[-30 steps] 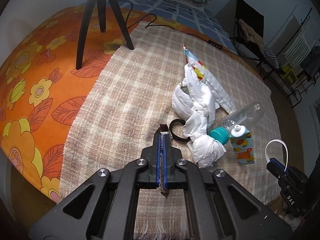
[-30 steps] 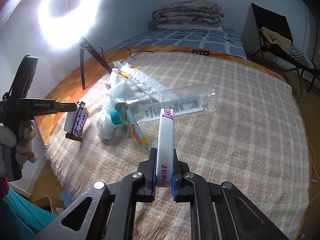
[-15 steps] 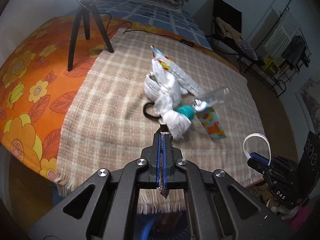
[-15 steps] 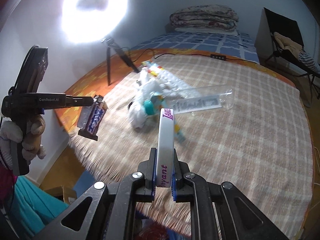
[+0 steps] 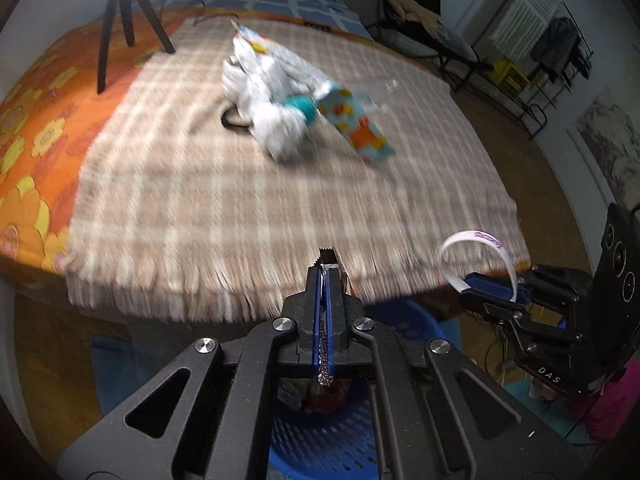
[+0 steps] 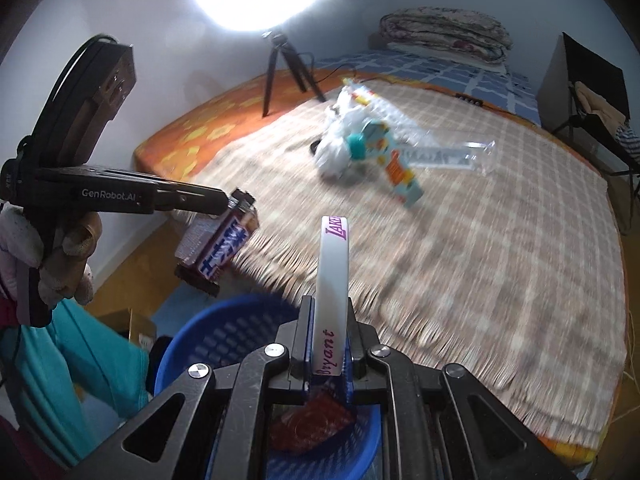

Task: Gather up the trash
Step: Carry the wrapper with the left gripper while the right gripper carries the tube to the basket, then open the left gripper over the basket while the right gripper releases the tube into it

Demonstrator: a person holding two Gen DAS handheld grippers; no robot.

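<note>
Trash: our left gripper pinches a candy wrapper, our right gripper clamps a white wristband, both past the blanket's fringed edge, over a blue basket. Remaining litter near the blanket's far edge is blurred; we see the basket only partly.

It was a home bedroom; a bed carried a checked beige blanket over an orange floral sheet; folded quilts lay stacked at its head; a clothes rack stood by the wall.
</note>
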